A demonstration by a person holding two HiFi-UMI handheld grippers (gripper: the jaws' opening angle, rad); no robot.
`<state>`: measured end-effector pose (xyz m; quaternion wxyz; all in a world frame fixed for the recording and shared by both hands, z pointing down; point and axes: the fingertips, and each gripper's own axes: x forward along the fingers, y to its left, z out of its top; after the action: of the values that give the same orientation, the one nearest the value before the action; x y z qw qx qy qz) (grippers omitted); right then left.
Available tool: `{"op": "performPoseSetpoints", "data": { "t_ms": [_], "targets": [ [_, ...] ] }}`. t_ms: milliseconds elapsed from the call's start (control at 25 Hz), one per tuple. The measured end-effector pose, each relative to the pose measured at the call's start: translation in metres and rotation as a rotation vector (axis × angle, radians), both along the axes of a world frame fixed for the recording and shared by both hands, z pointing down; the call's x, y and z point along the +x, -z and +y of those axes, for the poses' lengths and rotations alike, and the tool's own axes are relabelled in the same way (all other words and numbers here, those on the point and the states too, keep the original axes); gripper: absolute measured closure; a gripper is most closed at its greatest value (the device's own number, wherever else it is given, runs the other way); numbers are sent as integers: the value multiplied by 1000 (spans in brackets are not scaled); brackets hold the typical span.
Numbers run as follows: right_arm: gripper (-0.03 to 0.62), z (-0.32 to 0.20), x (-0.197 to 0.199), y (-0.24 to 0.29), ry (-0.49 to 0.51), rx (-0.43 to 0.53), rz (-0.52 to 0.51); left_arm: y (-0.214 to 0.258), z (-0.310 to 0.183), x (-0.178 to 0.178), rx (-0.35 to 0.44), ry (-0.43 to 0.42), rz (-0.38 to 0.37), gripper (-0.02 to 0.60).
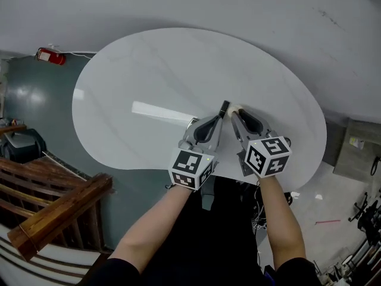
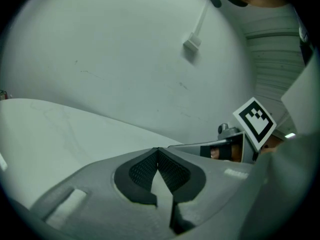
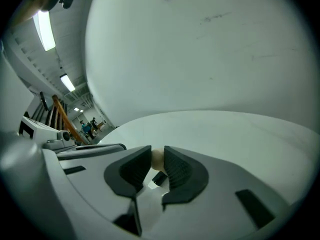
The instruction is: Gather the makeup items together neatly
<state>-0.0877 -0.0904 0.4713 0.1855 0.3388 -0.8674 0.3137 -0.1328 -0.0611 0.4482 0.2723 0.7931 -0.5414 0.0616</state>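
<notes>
While we hold both grippers side by side over the near right part of the white oval table (image 1: 149, 70), our left gripper (image 1: 221, 115) has its jaws pressed together, with nothing showing between them. Our right gripper (image 1: 234, 112) clamps a small cream round makeup item (image 3: 157, 157). A dark slender piece (image 1: 224, 106) lies just left of it.

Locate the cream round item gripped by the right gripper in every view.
Head view: the cream round item lies just right of centre, at the tips of the right gripper.
Left gripper view: not in it.
Right gripper view: the cream round item sits low centre, pinched between the jaws.
Shared landmark: the white table appears in all three views.
</notes>
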Motion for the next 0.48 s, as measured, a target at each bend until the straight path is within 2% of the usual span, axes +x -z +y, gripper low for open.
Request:
{"op": "performPoseSetpoints", "data": {
  "t_ms": [280,480],
  "targets": [
    [508,22,71,17,-177,-36,-108,10,9,72,16,-144,5,572],
    [508,42,136,19,-329,-86,-197,12,18,130,13,-250,11,572]
  ]
}}
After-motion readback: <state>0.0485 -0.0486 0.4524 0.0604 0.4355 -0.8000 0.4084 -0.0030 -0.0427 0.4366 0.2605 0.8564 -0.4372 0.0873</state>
